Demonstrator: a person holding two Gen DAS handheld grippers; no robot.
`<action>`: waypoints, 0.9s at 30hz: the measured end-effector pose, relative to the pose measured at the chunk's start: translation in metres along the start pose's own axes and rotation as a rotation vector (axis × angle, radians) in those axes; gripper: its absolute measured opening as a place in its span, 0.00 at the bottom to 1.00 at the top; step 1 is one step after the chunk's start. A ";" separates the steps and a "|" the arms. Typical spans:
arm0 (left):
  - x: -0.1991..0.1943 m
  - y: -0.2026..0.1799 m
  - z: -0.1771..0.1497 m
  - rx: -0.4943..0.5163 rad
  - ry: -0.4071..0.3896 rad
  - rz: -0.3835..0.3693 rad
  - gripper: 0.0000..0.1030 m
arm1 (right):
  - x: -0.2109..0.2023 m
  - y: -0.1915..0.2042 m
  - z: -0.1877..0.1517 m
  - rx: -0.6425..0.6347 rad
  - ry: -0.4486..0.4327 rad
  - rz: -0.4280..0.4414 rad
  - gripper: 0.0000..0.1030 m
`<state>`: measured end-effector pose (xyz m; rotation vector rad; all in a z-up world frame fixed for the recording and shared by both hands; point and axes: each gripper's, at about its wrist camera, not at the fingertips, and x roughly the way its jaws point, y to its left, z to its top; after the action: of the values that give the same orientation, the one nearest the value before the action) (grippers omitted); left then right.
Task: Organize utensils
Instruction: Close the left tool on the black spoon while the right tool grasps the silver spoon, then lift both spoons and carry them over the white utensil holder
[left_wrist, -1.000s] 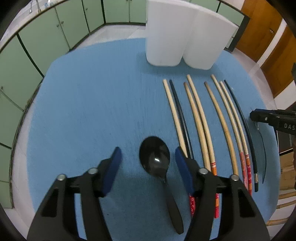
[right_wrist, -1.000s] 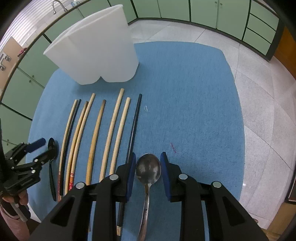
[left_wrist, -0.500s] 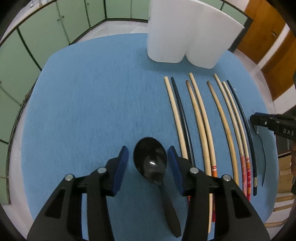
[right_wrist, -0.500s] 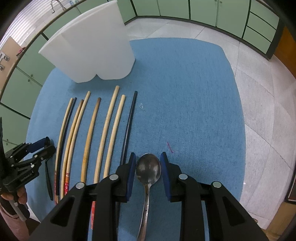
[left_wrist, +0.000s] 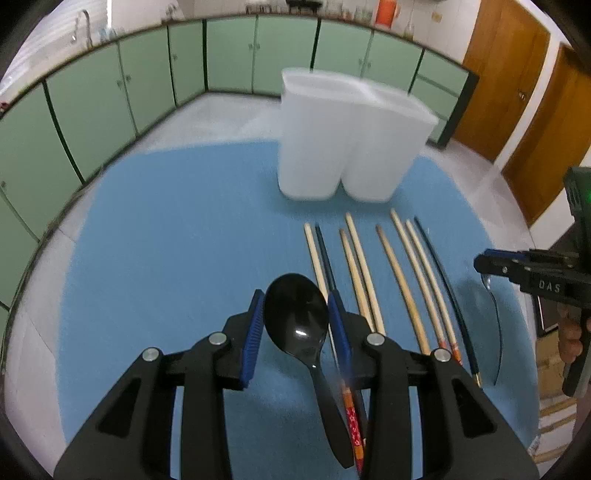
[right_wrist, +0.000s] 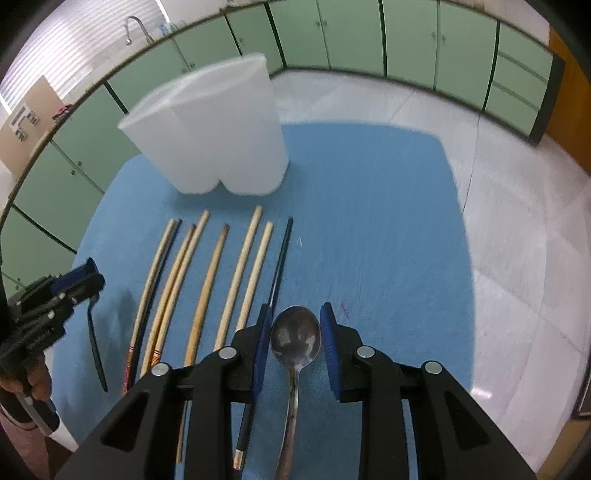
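Observation:
My left gripper (left_wrist: 296, 311) is shut on a black plastic spoon (left_wrist: 297, 315), bowl forward, lifted above the blue mat (left_wrist: 177, 236). My right gripper (right_wrist: 295, 332) is shut on a metal spoon (right_wrist: 295, 338), also held above the mat; this gripper and spoon also show in the left wrist view (left_wrist: 491, 271). The left gripper with the black spoon shows in the right wrist view (right_wrist: 79, 282). Several chopsticks (left_wrist: 369, 273), wooden and black, lie side by side on the mat. A white two-compartment holder (left_wrist: 347, 136) stands upright behind them.
The mat covers a round table; its edge (left_wrist: 33, 266) shows at the left. Green cabinets (left_wrist: 147, 81) ring the room and wooden doors (left_wrist: 517, 92) stand at the far right. White floor (right_wrist: 517, 221) lies beyond the mat's right edge.
My left gripper closed on the black spoon and lifted it. Both grippers rose and tilted up, so the holder and cabinets now sit lower in view.

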<state>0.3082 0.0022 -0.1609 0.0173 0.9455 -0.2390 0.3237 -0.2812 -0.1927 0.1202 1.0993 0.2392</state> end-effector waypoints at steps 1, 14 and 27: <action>-0.004 -0.001 0.000 0.003 -0.024 0.008 0.32 | -0.006 0.002 0.000 -0.008 -0.022 -0.006 0.26; -0.050 -0.006 0.035 0.018 -0.236 0.028 0.32 | -0.078 0.020 0.025 -0.070 -0.253 -0.013 0.26; -0.077 -0.027 0.103 0.055 -0.443 0.061 0.32 | -0.134 0.031 0.070 -0.082 -0.424 0.022 0.26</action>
<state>0.3414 -0.0209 -0.0360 0.0420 0.4970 -0.2016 0.3240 -0.2829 -0.0378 0.1040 0.6661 0.2644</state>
